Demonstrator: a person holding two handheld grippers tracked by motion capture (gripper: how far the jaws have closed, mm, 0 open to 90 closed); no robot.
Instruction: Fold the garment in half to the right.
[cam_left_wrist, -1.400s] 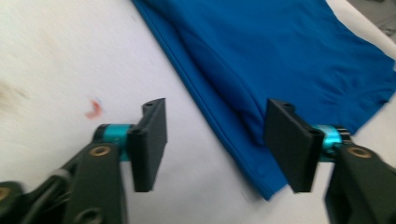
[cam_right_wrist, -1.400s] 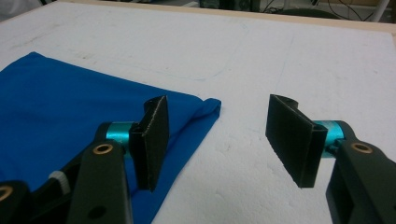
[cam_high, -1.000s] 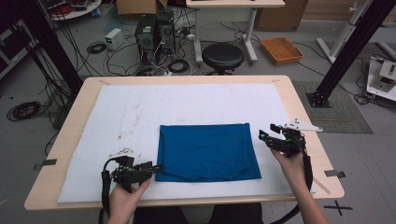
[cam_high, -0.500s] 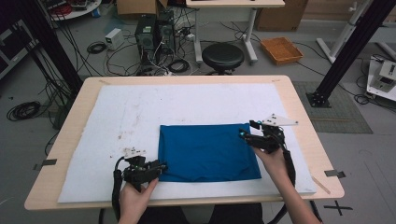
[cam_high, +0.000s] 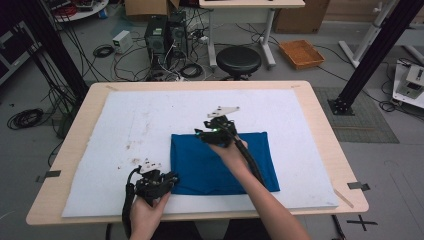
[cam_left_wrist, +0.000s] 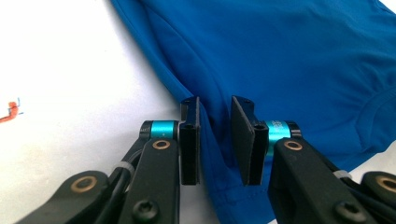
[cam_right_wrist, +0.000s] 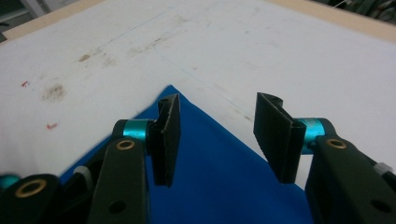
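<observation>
One desk (cam_high: 320, 115) carries one white mat (cam_high: 150, 115), and on it lies one folded blue cloth (cam_high: 210, 165), right of the mat's middle with bare mat all round. Two grippers work it. The right gripper (cam_right_wrist: 217, 135) hangs over the cloth's far left corner, jaws fairly wide and just closing, cloth beneath but unpinched. The left gripper (cam_left_wrist: 215, 140), at the near left corner, has just narrowed its jaws around a raised fold; whether the pads press it I cannot tell.
</observation>
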